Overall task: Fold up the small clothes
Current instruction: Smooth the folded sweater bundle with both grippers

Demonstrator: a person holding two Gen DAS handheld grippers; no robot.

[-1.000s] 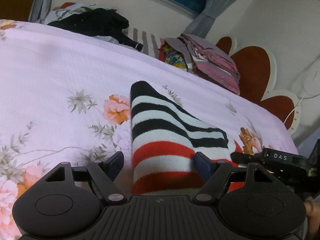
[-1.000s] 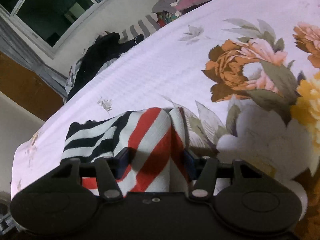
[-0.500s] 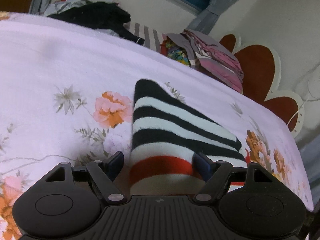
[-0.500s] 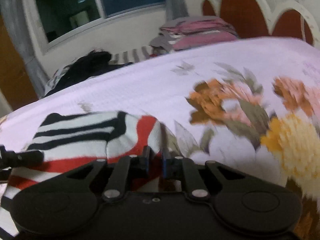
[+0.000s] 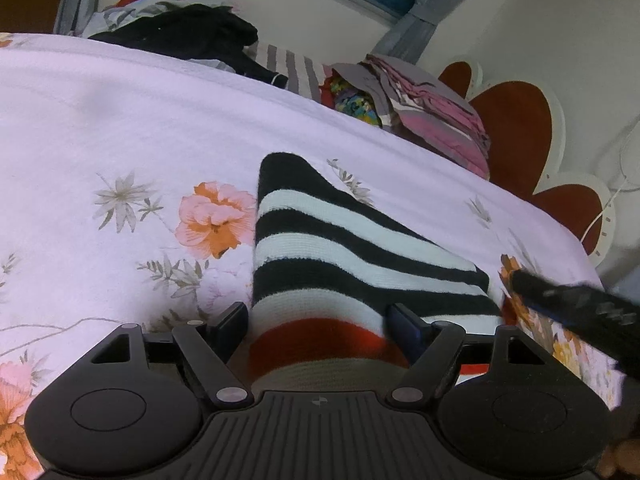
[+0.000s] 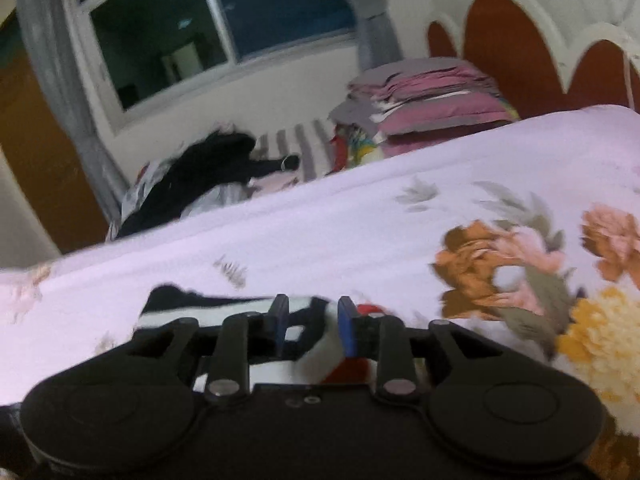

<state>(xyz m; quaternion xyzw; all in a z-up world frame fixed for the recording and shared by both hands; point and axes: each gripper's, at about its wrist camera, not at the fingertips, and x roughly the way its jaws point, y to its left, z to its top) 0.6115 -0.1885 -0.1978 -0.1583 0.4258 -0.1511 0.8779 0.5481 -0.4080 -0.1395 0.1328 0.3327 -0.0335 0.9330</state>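
At the foot of both views, the black tong housings fill the frame.

Left tongs [image 5: 320, 320]: set wide apart, straddling the near end of the striped garment [image 5: 344, 256]. The red band lies between the fingers [image 5: 234, 320]; cloth reaches both pads, but I cannot tell whether they press it or merely flank it.

Striped garment: knit, black and white bands with red at the near end. It lies flat on the bed [image 5: 120, 128], running from 6 o'clock up toward 12 in the left view, its black far tip just beside an orange flower print at 9 o'clock.

Right tongs [image 6: 312, 326]: jaws opening, a narrow gap between the blue pads. They hang above the garment's edge; the striped cloth shows behind and below the gap, nothing clamped. This view is motion-blurred. In the left view the right tool enters as a dark blurred bar at 3 o'clock.

Bed: pale lilac cover with a floral print, larger orange and yellow blooms at 3 to 4 o'clock in the right view.

Far edge of the bed, 12 to 1 o'clock: a dark clothes heap [image 5: 192, 36], a grey-striped cloth, then a folded stack [image 5: 432, 116] of pink and grey items.

Beyond: scalloped red-brown headboard [image 5: 516, 128] at 2 o'clock, a dark window [image 6: 168, 36] with grey curtains.
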